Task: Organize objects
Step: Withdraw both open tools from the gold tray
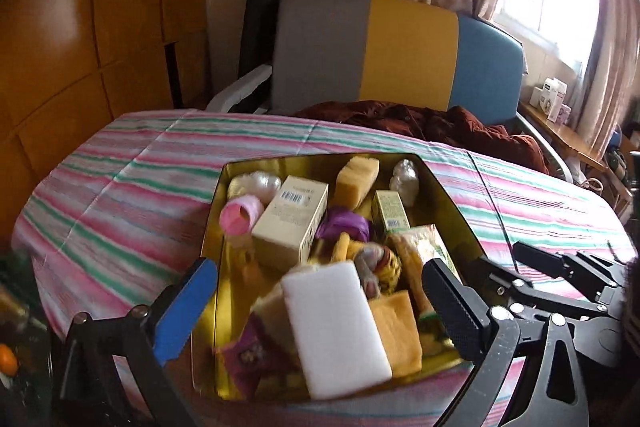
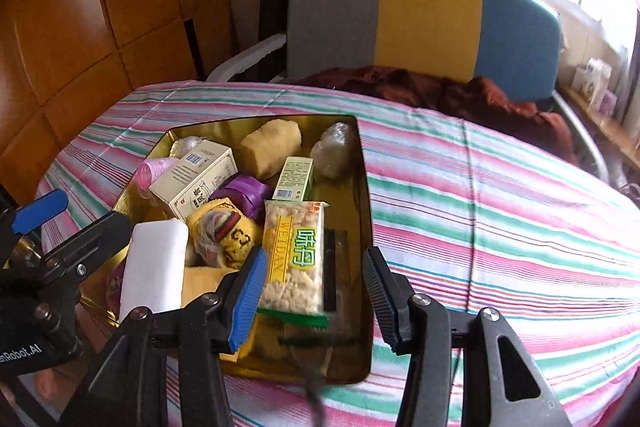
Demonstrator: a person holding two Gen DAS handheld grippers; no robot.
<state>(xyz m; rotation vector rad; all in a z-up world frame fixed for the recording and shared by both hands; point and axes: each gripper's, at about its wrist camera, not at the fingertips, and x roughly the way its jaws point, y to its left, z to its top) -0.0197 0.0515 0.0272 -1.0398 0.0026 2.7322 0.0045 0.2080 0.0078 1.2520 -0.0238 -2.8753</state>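
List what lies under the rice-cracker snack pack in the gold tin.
Under the snack pack in the gold tin, a dark-edged clear packet sticks out on its right, and a yellow sponge lies at its left. Whatever sits directly beneath is covered.

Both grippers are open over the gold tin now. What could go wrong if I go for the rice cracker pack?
The rice cracker pack leans on other items rather than lying flat, so the right gripper may pinch only wrapper and slip. The tin wall stands close beside it, so a finger could catch it. The left gripper hovers nearby over the white foam block, risking a collision.
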